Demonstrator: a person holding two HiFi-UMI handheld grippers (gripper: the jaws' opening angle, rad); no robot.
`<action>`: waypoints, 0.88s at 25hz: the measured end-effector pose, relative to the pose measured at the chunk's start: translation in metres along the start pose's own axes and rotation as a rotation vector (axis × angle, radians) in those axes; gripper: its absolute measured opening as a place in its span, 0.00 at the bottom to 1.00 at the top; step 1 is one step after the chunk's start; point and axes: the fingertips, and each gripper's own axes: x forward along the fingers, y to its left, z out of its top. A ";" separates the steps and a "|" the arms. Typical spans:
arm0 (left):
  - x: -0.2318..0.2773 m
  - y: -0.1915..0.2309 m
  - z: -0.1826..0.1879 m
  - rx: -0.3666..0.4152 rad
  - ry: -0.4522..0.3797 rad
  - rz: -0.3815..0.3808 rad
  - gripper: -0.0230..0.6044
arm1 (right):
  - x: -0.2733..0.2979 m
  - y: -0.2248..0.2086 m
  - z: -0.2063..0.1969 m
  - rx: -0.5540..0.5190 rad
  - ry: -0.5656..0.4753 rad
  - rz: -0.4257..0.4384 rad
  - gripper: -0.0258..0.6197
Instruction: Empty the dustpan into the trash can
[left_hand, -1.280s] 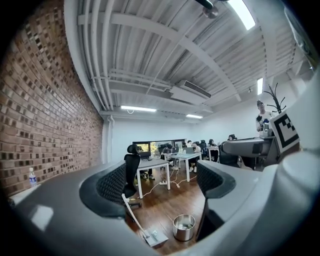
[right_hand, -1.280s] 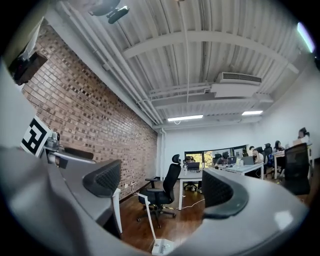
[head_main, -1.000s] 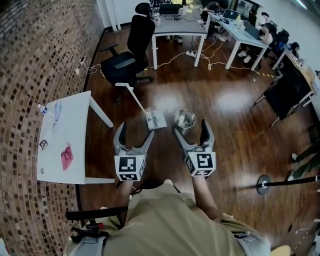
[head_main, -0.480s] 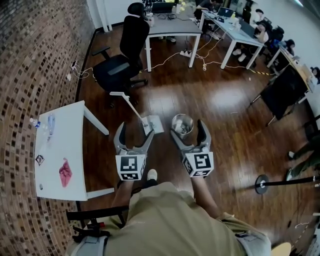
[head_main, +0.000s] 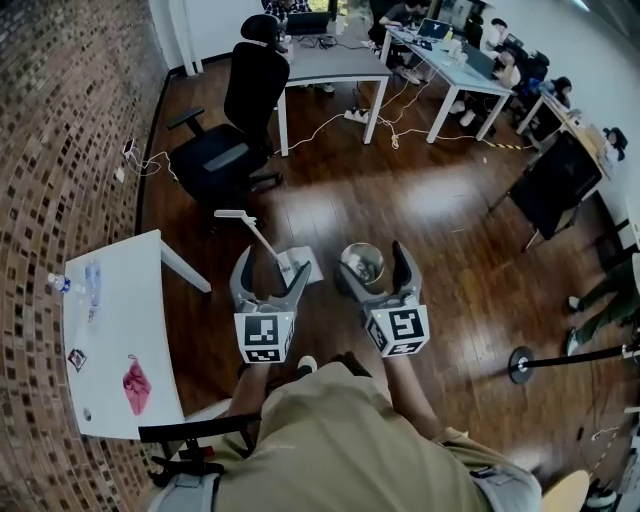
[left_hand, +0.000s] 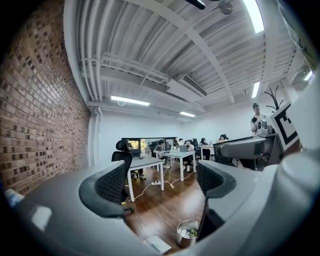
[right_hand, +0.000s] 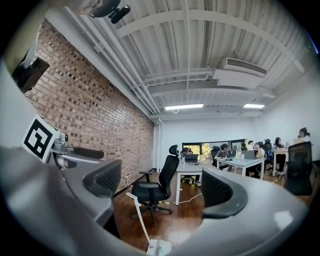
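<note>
Now left tool (head_main: 272, 262) and right tool (head_main: 371, 264) spread empty, nearer dustpan (head_main: 312, 262) and trash can (head_main: 362, 251) than before

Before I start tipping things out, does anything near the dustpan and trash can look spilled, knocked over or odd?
Nothing stands out. The dustpan sits flat on the floor, its long handle slanting up, beside the trash can, which stands upright with some litter inside. No spill shows around them.

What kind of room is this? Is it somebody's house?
Probably not a house. It looks like a shared office: people sit at long white desks, a black swivel chair stands nearby, and one wall is bare brick.
</note>
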 end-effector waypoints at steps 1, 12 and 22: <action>0.003 0.002 -0.002 -0.002 -0.004 0.001 0.74 | 0.002 -0.003 -0.004 0.006 0.008 -0.014 0.82; 0.061 0.023 -0.020 0.004 0.047 -0.019 0.73 | 0.047 -0.048 -0.028 0.056 0.057 -0.095 0.82; 0.133 0.035 -0.009 0.043 0.045 0.008 0.73 | 0.131 -0.073 -0.026 0.059 0.029 0.004 0.82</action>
